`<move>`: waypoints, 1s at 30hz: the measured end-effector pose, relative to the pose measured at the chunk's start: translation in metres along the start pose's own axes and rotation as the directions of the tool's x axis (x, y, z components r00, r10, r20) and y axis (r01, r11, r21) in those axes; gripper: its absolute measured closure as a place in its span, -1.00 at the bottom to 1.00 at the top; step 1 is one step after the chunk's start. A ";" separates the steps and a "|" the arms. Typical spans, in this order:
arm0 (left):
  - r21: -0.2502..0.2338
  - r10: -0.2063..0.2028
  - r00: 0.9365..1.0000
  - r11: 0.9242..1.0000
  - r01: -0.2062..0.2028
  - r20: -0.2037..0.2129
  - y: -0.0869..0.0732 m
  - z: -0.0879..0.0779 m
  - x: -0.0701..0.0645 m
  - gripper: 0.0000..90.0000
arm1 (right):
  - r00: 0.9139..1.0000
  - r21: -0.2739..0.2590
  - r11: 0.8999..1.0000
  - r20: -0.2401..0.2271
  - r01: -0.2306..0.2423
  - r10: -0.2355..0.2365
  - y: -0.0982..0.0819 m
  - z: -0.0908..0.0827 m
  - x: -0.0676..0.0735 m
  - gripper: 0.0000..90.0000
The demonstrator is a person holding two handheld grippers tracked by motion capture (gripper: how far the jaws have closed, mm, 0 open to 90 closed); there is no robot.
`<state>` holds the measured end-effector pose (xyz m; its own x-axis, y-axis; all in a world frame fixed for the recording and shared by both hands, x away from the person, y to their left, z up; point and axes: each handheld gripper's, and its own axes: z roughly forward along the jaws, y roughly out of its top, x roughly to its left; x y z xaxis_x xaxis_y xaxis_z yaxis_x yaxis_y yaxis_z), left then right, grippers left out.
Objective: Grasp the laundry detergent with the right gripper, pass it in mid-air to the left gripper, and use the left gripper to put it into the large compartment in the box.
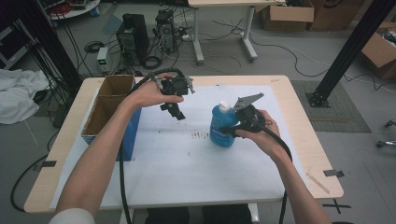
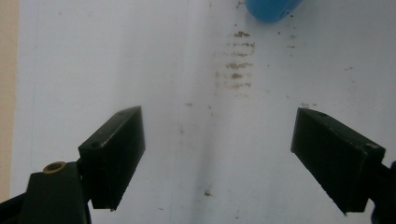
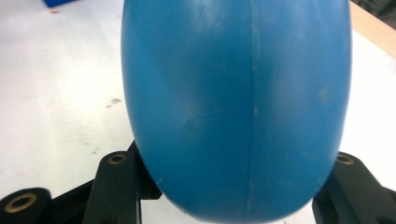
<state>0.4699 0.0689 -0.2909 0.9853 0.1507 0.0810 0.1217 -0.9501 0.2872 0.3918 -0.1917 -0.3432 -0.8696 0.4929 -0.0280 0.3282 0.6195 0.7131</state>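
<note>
The right gripper (image 1: 233, 128) has its jaws clamped on the blue bottle (image 1: 222, 125), which bulges out between them; keep that squeeze even and the bottle upright; the left gripper (image 1: 173, 111) hangs open-jawed above the table (image 1: 187, 158).

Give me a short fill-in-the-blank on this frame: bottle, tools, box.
1. The right tool is shut on the ____ bottle.
2. The left tool hangs over the table with its jaws ____.
3. The bottle's cap is ____.
4. The cardboard box sits at the table's ____ side.

Missing words: blue; open; white; left
</note>
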 end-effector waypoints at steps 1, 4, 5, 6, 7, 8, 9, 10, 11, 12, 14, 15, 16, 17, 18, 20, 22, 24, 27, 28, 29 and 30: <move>0.001 0.002 1.000 1.000 -0.002 -0.001 -0.001 -0.002 -0.001 -0.59 | 1.000 -0.005 1.000 -0.014 0.016 -0.016 0.002 -0.001 0.001 0.01; 0.000 0.007 1.000 1.000 -0.007 -0.006 -0.003 -0.006 -0.003 -0.59 | 0.997 -0.011 0.999 -0.059 0.044 -0.044 0.009 -0.006 0.005 0.01; -0.002 0.009 1.000 1.000 -0.009 -0.007 -0.003 -0.008 -0.005 -0.59 | 0.996 -0.012 0.998 -0.071 0.054 -0.054 0.011 -0.007 0.006 0.01; -0.003 0.017 1.000 1.000 -0.017 -0.009 -0.004 -0.011 -0.006 -0.59 | 0.994 -0.014 0.998 -0.080 0.067 -0.068 0.013 -0.008 0.008 0.01; -0.007 0.020 1.000 1.000 -0.020 -0.006 -0.004 -0.013 -0.008 -0.59 | 0.993 -0.012 0.997 -0.089 0.075 -0.076 0.015 -0.010 0.009 0.01; -0.013 0.023 1.000 1.000 -0.023 -0.004 -0.004 -0.016 -0.010 -0.59 | 0.992 -0.010 0.996 -0.096 0.086 -0.087 0.017 -0.010 0.011 0.01; -0.018 0.027 1.000 0.999 -0.027 -0.004 -0.004 -0.019 -0.011 -0.59 | 0.990 -0.007 0.995 -0.105 0.098 -0.098 0.018 -0.011 0.012 0.01; -0.025 0.025 1.000 0.999 -0.025 -0.002 -0.004 -0.021 -0.014 -0.59 | 0.988 -0.006 0.994 -0.113 0.108 -0.108 0.020 -0.012 0.013 0.01; -0.024 0.031 1.000 0.999 -0.031 -0.001 -0.004 -0.024 -0.016 -0.59 | 0.986 -0.005 0.993 -0.119 0.115 -0.115 0.021 -0.012 0.014 0.01; -0.023 0.033 0.999 0.999 -0.033 0.001 -0.003 -0.027 -0.019 -0.59 | 0.985 -0.003 0.993 -0.127 0.120 -0.119 0.022 -0.012 0.015 0.01; -0.025 0.053 0.999 0.998 -0.053 0.001 -0.002 -0.033 -0.023 -0.59 | 0.979 -0.001 0.991 -0.149 0.137 -0.136 0.024 -0.013 0.017 0.01; -0.033 0.055 0.998 0.998 -0.054 0.004 -0.001 -0.036 -0.027 -0.59 | 0.979 -0.001 0.991 -0.149 0.137 -0.136 0.024 -0.013 0.017 0.01; -0.031 0.071 0.997 0.997 -0.070 0.006 0.000 -0.040 -0.029 -0.59 | 0.978 0.001 0.989 -0.152 0.146 -0.144 0.025 -0.012 0.018 0.01; -0.039 0.074 0.997 0.996 -0.074 0.008 0.001 -0.043 -0.033 -0.59 | 0.977 0.004 0.988 -0.154 0.153 -0.151 0.026 -0.012 0.019 0.01; -0.038 0.090 0.996 0.995 -0.089 0.009 0.002 -0.046 -0.036 -0.59 | 0.976 0.009 0.987 -0.154 0.158 -0.154 0.026 -0.012 0.021 0.01; -0.050 0.112 0.994 0.993 -0.111 0.013 0.005 -0.052 -0.042 -0.59 | 0.975 0.011 0.986 -0.153 0.166 -0.163 0.027 -0.010 0.022 0.01; -0.058 0.128 0.991 0.990 -0.127 0.024 0.007 -0.057 -0.049 -0.59 | 0.973 0.015 0.984 -0.154 0.176 -0.172 0.028 -0.009 0.024 0.01; -0.056 0.143 0.989 0.988 -0.141 0.026 0.009 -0.059 -0.054 -0.59 | 0.971 0.013 0.983 -0.162 0.182 -0.177 0.029 -0.008 0.025 0.01; -0.056 0.153 0.988 0.987 -0.152 0.021 0.011 -0.061 -0.060 -0.59 | 0.967 0.009 0.982 -0.180 0.188 -0.183 0.031 -0.008 0.026 0.01; -0.057 0.157 0.987 0.986 -0.155 0.023 0.012 -0.062 -0.061 -0.59 | 0.965 0.007 0.982 -0.184 0.191 -0.187 0.031 -0.008 0.027 0.01; -0.060 0.161 0.987 0.985 -0.159 0.024 0.012 -0.063 -0.063 -0.59 | 0.963 0.006 0.980 -0.189 0.198 -0.193 0.032 -0.007 0.028 0.01; -0.061 0.164 0.986 0.985 -0.162 0.023 0.013 -0.064 -0.064 -0.59 | 0.962 0.006 0.980 -0.193 0.200 -0.195 0.033 -0.007 0.029 0.01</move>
<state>0.4003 0.0646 -0.2315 0.9944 -0.0135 0.1048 -0.0473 -0.9436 0.3278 0.3749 -0.1617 -0.3155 -0.9715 0.2351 -0.0309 0.1496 0.7091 0.6891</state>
